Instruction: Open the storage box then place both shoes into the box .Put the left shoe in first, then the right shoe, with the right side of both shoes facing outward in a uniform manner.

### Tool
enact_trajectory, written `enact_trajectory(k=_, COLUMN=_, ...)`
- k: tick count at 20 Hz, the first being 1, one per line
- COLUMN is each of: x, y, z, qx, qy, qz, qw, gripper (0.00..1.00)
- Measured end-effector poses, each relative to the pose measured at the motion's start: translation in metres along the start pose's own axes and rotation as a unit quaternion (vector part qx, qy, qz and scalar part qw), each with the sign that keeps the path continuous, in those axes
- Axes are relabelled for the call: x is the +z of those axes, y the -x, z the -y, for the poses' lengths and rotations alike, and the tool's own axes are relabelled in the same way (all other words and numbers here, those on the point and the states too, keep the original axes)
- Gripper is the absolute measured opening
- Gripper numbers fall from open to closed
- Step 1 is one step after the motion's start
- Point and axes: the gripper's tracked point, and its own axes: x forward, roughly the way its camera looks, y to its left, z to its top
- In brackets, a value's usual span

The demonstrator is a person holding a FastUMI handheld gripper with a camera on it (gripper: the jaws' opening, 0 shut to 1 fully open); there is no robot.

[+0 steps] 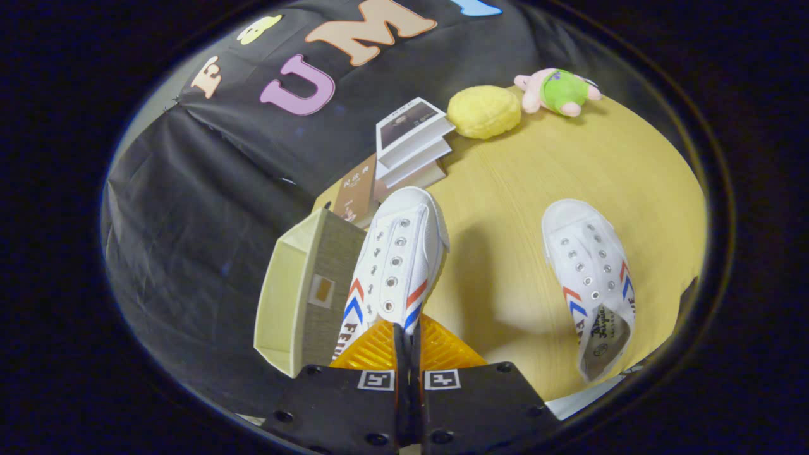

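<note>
Carrying the first shoe toward the open box

Holding the lifted shoe [397, 259] by its heel end, your fingers [407, 354] are pressed nearly together and pinch the shoe's rear collar between them, with the toe pointing away from you. Take the storage box [297, 297] as your landmark: it sits with its lid already swung open, pale inner walls showing, and the held shoe hangs just beside it, overlapping its near wall. The second shoe [591, 278] lies well apart from the box, flat on the worktop [505, 189], its opening facing up. Beyond the box are a stack of books [411, 142], and further off from it a yellow sponge-like lump [484, 111] and a small plush toy [556, 91].

You should expect this canvas shoe to be light, so weight is no worry. The upper is soft and will fold under the pinch, while the rubber sole is stiffer. A grip on the thin collar alone lets the toe droop and swing, so move slowly. Whether this is the left shoe I cannot tell for sure from here; check it before you lower it in.

For the second shoe, the heel collar or the tongue edge looks like the best hold, as the smooth toe cap may slip. Keep the striped side you want outward turned the same way for both
</note>
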Motion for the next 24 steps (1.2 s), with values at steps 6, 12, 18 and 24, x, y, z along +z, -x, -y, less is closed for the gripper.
enact_trajectory(k=6, x=0.024, y=0.013, z=-0.063, qx=0.027, qy=0.027, qz=0.030, qw=0.999, gripper=0.04)
enact_trajectory(k=12, x=0.014, y=-0.004, z=-0.115, qx=0.049, qy=0.045, qz=0.026, qw=0.997, gripper=0.03)
enact_trajectory(k=18, x=-0.019, y=-0.041, z=-0.151, qx=0.045, qy=0.063, qz=-0.002, qw=0.997, gripper=0.03)
enact_trajectory(k=24, x=-0.047, y=-0.078, z=-0.165, qx=0.025, qy=0.075, qz=-0.032, qw=0.996, gripper=0.03)
